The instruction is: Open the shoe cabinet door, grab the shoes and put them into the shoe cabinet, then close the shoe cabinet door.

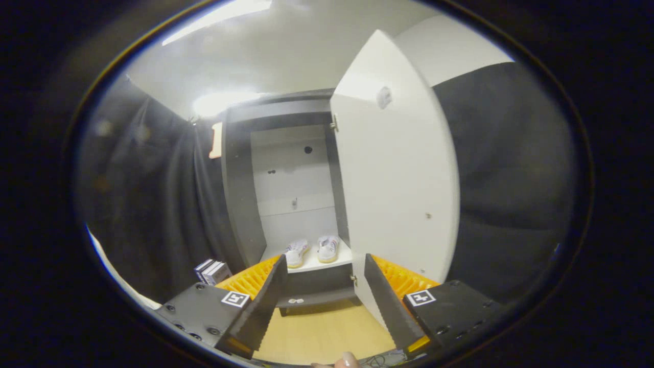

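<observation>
Gripper fingers spread wide, nothing between them but air; held back from the shoe cabinet and aimed at its lower opening. Cabinet door swung fully open to the right, inner face toward the camera, lower corner just behind the right finger. Pair of shoes already inside, side by side on the bottom shelf, toes pointing outward (light-coloured, pale soles). Shoes beyond the fingertips, roughly between the two fingers, closer to the left one. Back panel of cabinet pale, a few small dark holes in it. Small stack of boxes on the floor left of the cabinet, beside the dark booth curtain. Wooden floor under the fingers. Fingertip of a person at the near edge, below the gripper.
</observation>
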{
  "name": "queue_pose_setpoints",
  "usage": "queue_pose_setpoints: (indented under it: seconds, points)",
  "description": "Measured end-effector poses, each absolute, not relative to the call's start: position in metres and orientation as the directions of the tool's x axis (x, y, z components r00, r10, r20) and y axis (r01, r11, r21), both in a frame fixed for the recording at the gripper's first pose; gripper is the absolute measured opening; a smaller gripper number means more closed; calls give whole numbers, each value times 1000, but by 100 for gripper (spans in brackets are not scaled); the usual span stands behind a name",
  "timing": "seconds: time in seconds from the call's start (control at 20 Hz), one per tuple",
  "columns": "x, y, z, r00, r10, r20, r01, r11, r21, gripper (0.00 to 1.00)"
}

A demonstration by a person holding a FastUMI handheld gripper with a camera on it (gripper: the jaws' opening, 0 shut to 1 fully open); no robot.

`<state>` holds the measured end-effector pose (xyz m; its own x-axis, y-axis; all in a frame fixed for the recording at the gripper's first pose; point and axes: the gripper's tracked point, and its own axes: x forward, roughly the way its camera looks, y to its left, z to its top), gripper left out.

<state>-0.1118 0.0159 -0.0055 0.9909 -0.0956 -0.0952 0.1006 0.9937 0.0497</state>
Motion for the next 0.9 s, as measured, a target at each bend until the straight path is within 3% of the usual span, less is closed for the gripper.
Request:
queue_pose_setpoints:
  seconds: [0.45, 0.9]
  points:
    - [-118, -155, 20, 982, -132, -137, 117, 987, -108, 95]
    - [6, -228, 8, 986, -30, -166, 8, 992, -130, 95]
